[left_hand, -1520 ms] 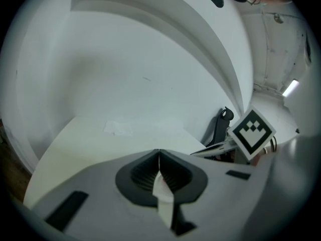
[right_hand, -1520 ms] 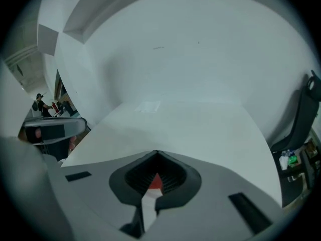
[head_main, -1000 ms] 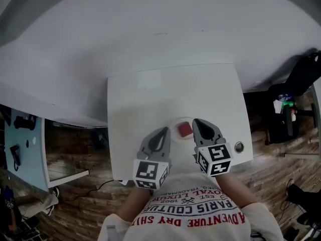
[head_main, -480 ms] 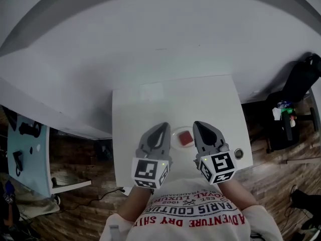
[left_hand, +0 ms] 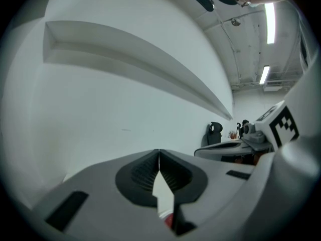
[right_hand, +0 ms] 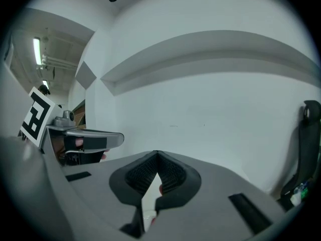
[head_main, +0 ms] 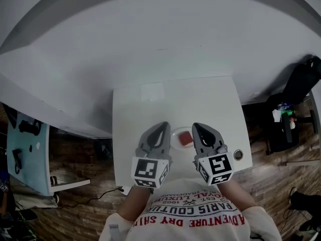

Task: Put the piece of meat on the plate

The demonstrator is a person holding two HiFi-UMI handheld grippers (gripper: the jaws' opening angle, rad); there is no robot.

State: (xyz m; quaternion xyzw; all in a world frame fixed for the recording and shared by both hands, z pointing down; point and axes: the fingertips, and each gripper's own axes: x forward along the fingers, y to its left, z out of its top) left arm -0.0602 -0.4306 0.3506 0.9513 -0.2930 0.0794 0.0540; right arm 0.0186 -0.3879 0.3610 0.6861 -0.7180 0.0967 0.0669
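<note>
The flat, red, square piece of meat (head_main: 186,138) lies on the small round white plate (head_main: 175,133). It sits within the rim and neither of my tools is touching it. The plate stands near the front edge of the white rectangular surface (head_main: 150,109), between my two tools.

My left tool (head_main: 163,127) hangs just beside the plate on its left, its jaws pressed together with nothing between them. Through the gap lower down, the left gripper view shows only a sliver of red below. My right tool (head_main: 197,127) is just beside the plate on the other side, its jaws also pressed together and empty. Both seem to be held above the surface rather than resting on it, though I can't be sure from these views.

I judge the task done. The meat is where it belongs, and all that seems left is to draw my tools clear of the plate.
</note>
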